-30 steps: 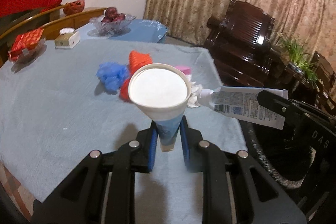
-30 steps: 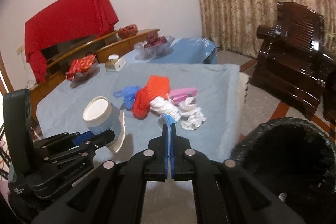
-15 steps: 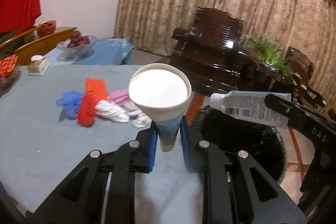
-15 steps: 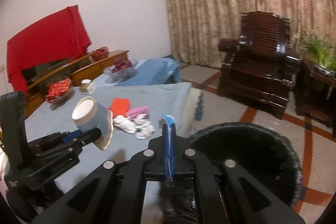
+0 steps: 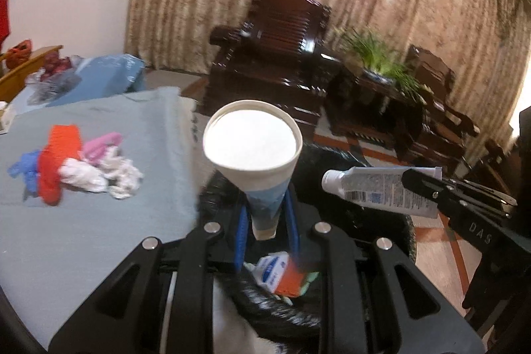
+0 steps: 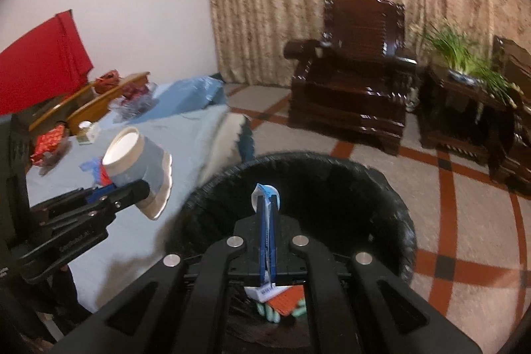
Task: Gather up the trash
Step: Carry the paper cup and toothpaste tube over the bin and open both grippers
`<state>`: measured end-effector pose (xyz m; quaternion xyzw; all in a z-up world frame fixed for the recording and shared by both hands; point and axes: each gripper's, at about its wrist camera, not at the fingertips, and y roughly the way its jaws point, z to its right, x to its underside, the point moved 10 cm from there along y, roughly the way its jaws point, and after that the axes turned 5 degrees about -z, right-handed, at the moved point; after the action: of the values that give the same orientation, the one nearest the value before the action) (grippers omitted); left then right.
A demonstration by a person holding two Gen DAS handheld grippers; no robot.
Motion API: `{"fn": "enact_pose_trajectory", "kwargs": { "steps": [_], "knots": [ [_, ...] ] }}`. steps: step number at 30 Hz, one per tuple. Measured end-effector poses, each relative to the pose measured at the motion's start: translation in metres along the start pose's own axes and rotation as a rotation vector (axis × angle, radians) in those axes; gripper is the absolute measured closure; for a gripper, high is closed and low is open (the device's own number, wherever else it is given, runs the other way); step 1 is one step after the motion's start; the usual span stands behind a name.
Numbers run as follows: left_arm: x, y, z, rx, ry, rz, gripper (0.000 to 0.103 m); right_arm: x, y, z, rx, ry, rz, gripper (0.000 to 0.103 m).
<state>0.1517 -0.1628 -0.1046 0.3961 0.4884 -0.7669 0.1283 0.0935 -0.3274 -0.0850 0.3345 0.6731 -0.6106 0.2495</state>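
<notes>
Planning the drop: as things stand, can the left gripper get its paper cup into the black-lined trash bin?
Probably yes. The left gripper, shut on the white-and-blue paper cup, hangs over the black-lined trash bin, whose mouth lies open below. The right gripper, with its white squeeze tube, is beside it, not underneath.

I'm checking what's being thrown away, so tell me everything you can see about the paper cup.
The paper cup is white inside with a blue-grey printed wall and looks empty. It is squashed near its base, where the left gripper pinches it between blue fingers. It tilts with its mouth toward the left wrist camera, in the air at the edge of the black bin.
</notes>
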Motion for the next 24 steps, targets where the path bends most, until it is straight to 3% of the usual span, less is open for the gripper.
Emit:
{"fn": "enact_pose_trajectory", "kwargs": {
  "steps": [12,15,16,17,20,23,24],
  "knots": [
    [0.025,0.063,0.042,0.076,0.048,-0.092,0.081,0.035,0.023,0.040,0.060,0.050,-0.083,0.101],
    [0.031,0.069,0.044,0.103,0.034,-0.116,0.070,0.043,0.028,0.047,0.072,0.056,-0.107,0.100],
    [0.033,0.071,0.043,0.111,0.026,-0.121,0.056,0.045,0.028,0.051,0.083,0.060,-0.112,0.098],
    [0.034,0.071,0.043,0.113,0.022,-0.118,0.045,0.046,0.028,0.054,0.095,0.065,-0.110,0.095],
    [0.035,0.073,0.044,0.115,0.016,-0.111,0.035,0.048,0.026,0.062,0.121,0.083,-0.105,0.062],
    [0.036,0.063,0.034,0.096,0.014,-0.085,0.028,0.042,0.018,0.067,0.128,0.099,-0.070,0.040],
    [0.035,0.058,0.029,0.082,0.013,-0.073,0.026,0.039,0.014,0.067,0.128,0.107,-0.045,0.022]
  ]
}}
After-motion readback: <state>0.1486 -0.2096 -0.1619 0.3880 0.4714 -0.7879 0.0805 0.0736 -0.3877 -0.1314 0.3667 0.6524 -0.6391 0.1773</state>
